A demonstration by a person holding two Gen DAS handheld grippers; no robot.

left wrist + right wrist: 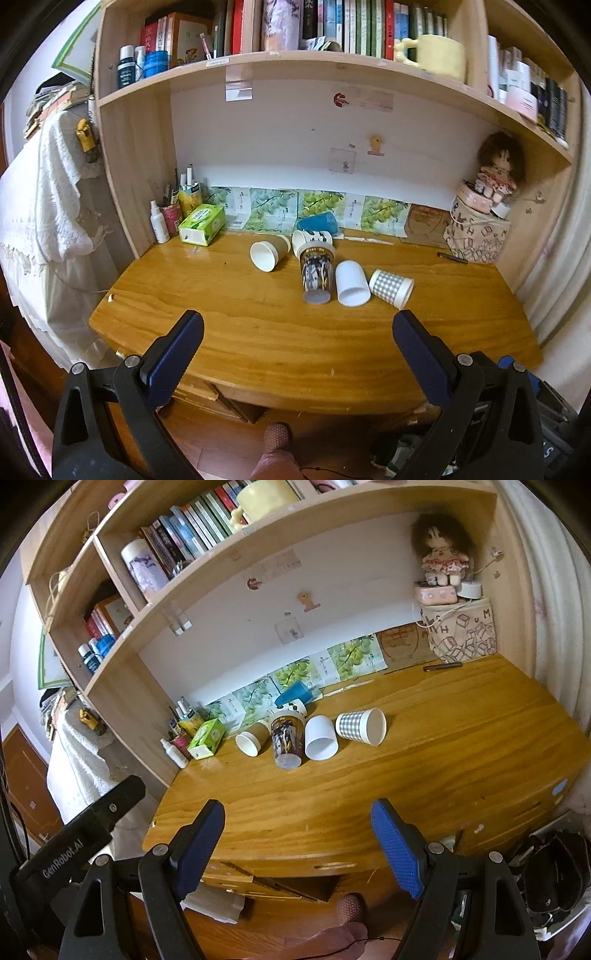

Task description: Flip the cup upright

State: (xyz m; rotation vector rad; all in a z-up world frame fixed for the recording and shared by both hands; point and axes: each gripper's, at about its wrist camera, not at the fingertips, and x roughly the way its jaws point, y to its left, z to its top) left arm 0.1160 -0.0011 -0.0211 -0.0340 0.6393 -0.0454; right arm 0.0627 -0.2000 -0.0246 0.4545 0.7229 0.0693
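Observation:
Several cups lie on their sides on the wooden desk [258,332]: a brown paper cup [267,253], a dark patterned cup [315,275], a plain white cup [351,283], a grey checked cup [390,287], a white panda-print cup [312,239] and a blue cup [317,223] behind. They also show in the right wrist view: brown [253,738], patterned [286,740], white [320,737], checked [361,725], blue [293,694]. My left gripper [297,332] is open and empty near the desk's front edge. My right gripper [297,819] is open and empty there too.
A green tissue box [202,224], a pen holder [190,197] and a spray bottle [159,223] stand at the back left. A patterned bag [476,234] with a doll [496,170] sits back right. A pen [452,257] lies near it. Bookshelves hang overhead.

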